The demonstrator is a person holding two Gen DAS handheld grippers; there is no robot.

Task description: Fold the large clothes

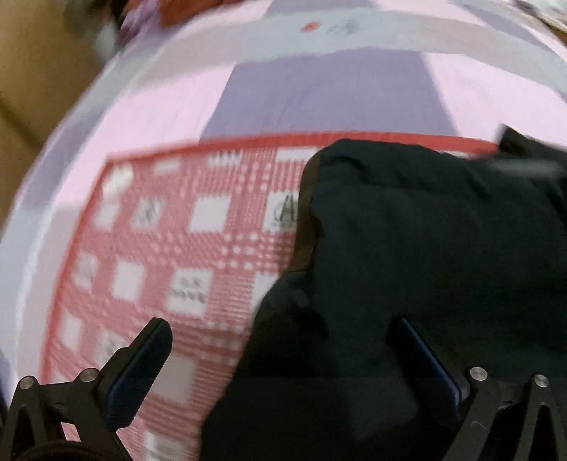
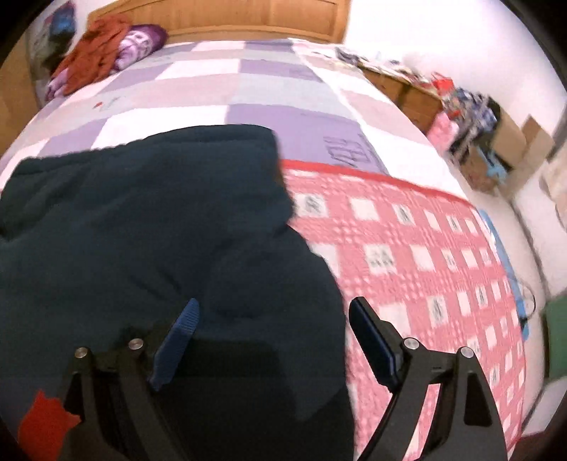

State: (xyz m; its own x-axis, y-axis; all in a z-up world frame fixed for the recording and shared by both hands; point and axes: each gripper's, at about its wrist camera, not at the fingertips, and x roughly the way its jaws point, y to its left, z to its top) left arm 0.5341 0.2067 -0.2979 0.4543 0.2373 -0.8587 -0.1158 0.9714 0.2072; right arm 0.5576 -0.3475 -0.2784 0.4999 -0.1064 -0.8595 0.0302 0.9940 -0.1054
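A: Bedroom, bed under a pink, lilac and grey patchwork quilt point(image 1: 319, 88), wooden furniture blurred at the upper left of the left wrist view. Red-and-white checked cloth point(image 1: 184, 227) spread over the quilt, beneath and beyond the left finger.

B: And the garment there?

A: Dark padded garment point(image 1: 425, 248), bunched, lying on the checked cloth, beyond and under the right finger, its near edge reaching into the gap. Left gripper point(image 1: 283, 351) tilted down over it, fingers spread wide, pinching nothing; whether the right pad touches the cloth, impossible to tell through the blur.

B: Over to the right wrist view?

A: Same quilt point(image 2: 269, 92), wooden headboard point(image 2: 219, 17) far beyond the fingertips, rust-coloured clothes point(image 2: 92, 60) and a purple printed pillow point(image 2: 141, 39) far off to the upper left. Clutter and cardboard boxes point(image 2: 496, 142) along the wall, far right of the right finger. Checked cloth point(image 2: 425, 248) under and beyond the right finger.

B: Garment again?

A: Dark garment point(image 2: 159, 230) filling the space ahead of the left finger and between both fingers. Right gripper point(image 2: 273, 315) angled down above it, fingers wide apart, gripping nothing. Small red scrap point(image 2: 46, 418) at the near left, behind the left finger.
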